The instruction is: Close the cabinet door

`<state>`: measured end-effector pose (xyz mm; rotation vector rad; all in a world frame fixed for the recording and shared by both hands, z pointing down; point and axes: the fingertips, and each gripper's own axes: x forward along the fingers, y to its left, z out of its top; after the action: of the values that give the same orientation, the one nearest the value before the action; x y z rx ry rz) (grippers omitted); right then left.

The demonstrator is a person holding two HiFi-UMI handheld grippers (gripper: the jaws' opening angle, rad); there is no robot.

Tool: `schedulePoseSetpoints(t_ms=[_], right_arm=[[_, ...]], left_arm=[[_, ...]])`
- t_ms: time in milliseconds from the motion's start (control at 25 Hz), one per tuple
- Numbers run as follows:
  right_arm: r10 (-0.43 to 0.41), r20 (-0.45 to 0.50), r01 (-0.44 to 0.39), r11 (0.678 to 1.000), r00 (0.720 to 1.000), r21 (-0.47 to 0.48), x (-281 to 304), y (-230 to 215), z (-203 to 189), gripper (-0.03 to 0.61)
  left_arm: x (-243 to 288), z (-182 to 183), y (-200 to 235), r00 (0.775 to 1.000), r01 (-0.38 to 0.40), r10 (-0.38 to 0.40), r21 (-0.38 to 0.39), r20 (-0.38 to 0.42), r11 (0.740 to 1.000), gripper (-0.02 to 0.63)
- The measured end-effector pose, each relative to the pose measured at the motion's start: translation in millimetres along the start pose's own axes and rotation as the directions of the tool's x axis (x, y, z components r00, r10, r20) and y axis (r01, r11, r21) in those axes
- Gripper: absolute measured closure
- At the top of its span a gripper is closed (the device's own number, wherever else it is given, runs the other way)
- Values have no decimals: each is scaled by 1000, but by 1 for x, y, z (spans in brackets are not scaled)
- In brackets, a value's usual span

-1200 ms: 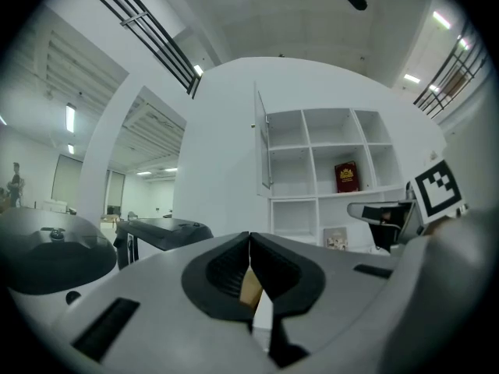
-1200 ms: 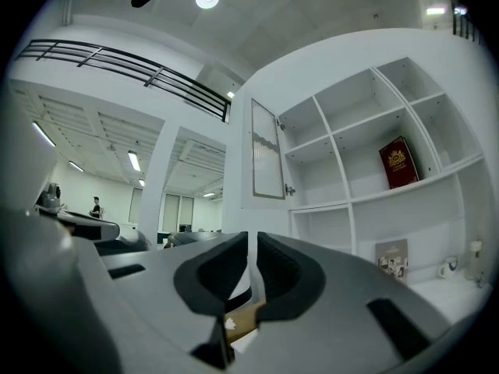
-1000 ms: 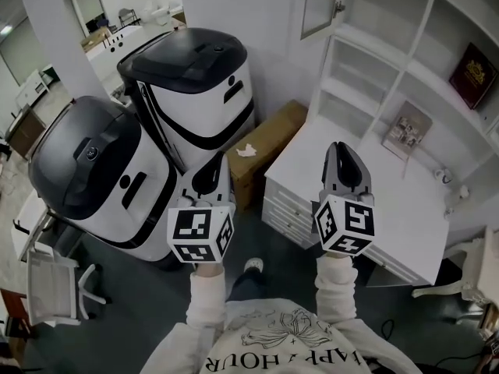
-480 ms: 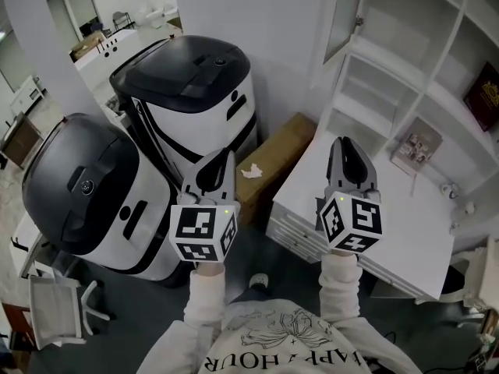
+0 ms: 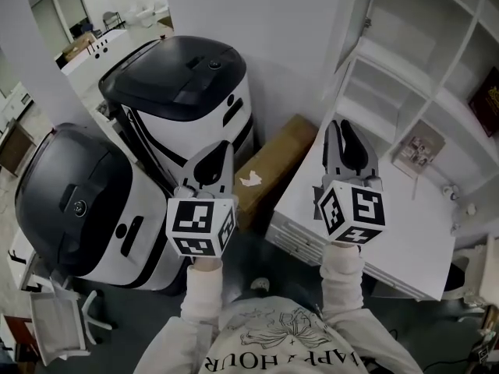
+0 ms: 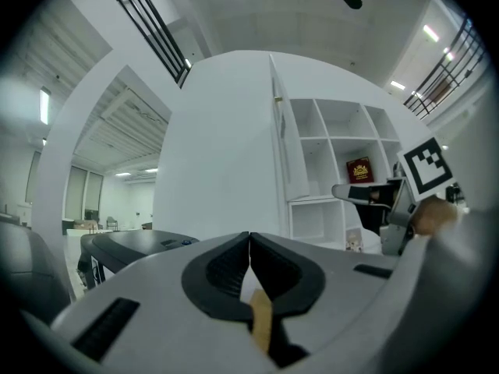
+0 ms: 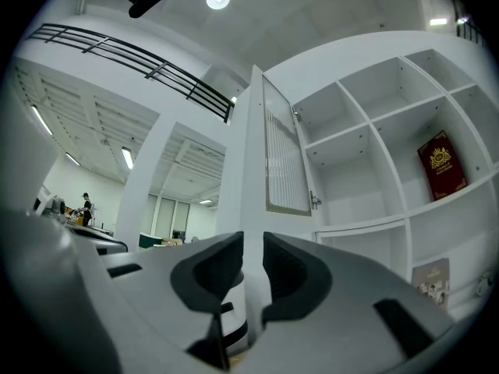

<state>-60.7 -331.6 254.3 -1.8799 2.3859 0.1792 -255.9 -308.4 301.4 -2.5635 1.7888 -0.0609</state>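
The cabinet door (image 5: pixel 348 10) is a white framed door with a ribbed pane, standing open from the left end of the white shelf unit (image 5: pixel 405 68). In the right gripper view the door (image 7: pixel 284 156) shows face on, its small knob (image 7: pixel 315 201) at the lower right edge. It also appears edge on as the door (image 6: pixel 281 142) in the left gripper view. My right gripper (image 5: pixel 343 125) (image 7: pixel 253 241) points up at the door from below, jaws slightly open and empty, well short of it. My left gripper (image 5: pixel 223 147) (image 6: pixel 249 237) is shut on nothing, held level with the right one.
Two tall white-and-black machines (image 5: pixel 183 92) (image 5: pixel 74 201) stand at left. A cardboard box (image 5: pixel 274 162) lies between them and a white drawer counter (image 5: pixel 390 216). A red book (image 5: pixel 487 92) and a small picture (image 5: pixel 417 150) sit in the shelves.
Both grippers have risen and moved forward toward the shelf unit. The right jaws have parted a little. The view has shifted left along the cabinet.
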Motion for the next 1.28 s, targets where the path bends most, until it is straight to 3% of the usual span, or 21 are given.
schedulePoseSetpoints(t_ms=[320, 680, 840, 1080, 1280], right_arm=[[22, 29, -21, 999, 999, -33, 32, 5, 17, 491], [34, 17, -34, 999, 999, -40, 60, 8, 21, 472], [17, 7, -17, 998, 1000, -59, 66, 9, 22, 472], [-36, -9, 34, 986, 999, -164, 73, 11, 22, 477], [-42, 1, 42, 988, 999, -147, 72, 10, 22, 468]], left_arm=[[20, 0, 3, 1000, 13, -13, -13, 1, 1000, 609], [27, 0, 12, 1000, -22, 21, -30, -2, 999, 609], [30, 0, 18, 999, -49, 49, -33, -3, 998, 609], [35, -4, 20, 998, -56, 56, -44, -14, 997, 609], [35, -8, 19, 998, -57, 56, -51, -25, 997, 609]])
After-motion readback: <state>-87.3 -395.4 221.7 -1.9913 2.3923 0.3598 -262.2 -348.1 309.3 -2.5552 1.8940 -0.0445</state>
